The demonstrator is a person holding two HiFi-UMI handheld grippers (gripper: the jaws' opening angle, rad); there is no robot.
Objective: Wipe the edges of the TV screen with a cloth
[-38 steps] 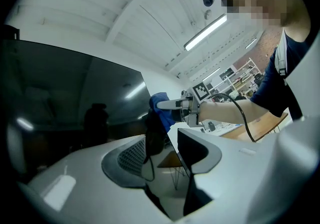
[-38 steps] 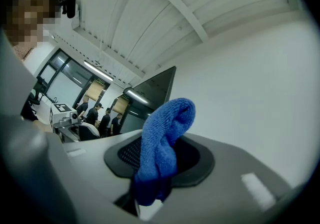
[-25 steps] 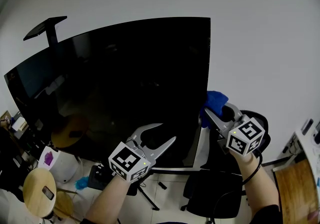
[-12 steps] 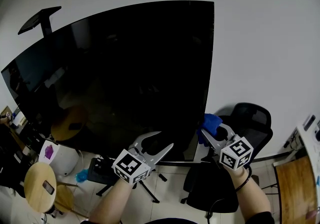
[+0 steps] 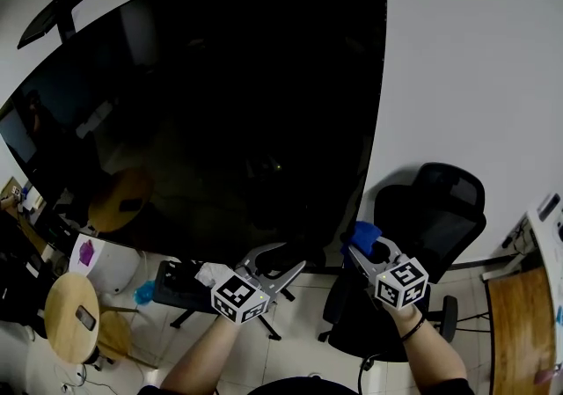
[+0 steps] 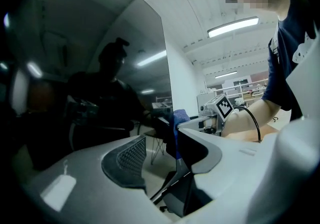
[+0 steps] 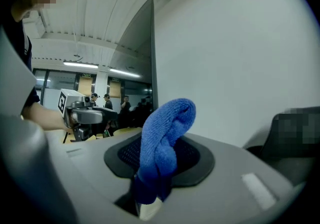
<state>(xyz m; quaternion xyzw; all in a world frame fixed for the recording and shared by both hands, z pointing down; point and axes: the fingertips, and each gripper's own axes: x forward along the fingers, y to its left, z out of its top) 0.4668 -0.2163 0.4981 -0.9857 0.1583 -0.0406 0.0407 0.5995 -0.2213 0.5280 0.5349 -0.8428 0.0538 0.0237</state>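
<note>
The right hand-held gripper [image 5: 356, 251] is clenched on the blue cloth [image 5: 364, 233], which sits at the lower right corner of the TV [image 5: 220, 103]; I can't confirm contact. The right edge looks about done. The next move, I'd guess, is turning the corner and drawing the cloth left along the bottom edge. The left hand-held gripper [image 5: 288, 258] hangs released, empty. No brand or writing is readable.

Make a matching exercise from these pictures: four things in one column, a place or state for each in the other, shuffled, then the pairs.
1. fluffy blue cloth
2. left gripper
3. black office chair
4. round tan stool

A. open, holding nothing
B. right of the big black TV screen
C. clamped in the right gripper
D. on the floor, lower left of the head view

Pairs: 1-C, 2-A, 3-B, 4-D
</note>
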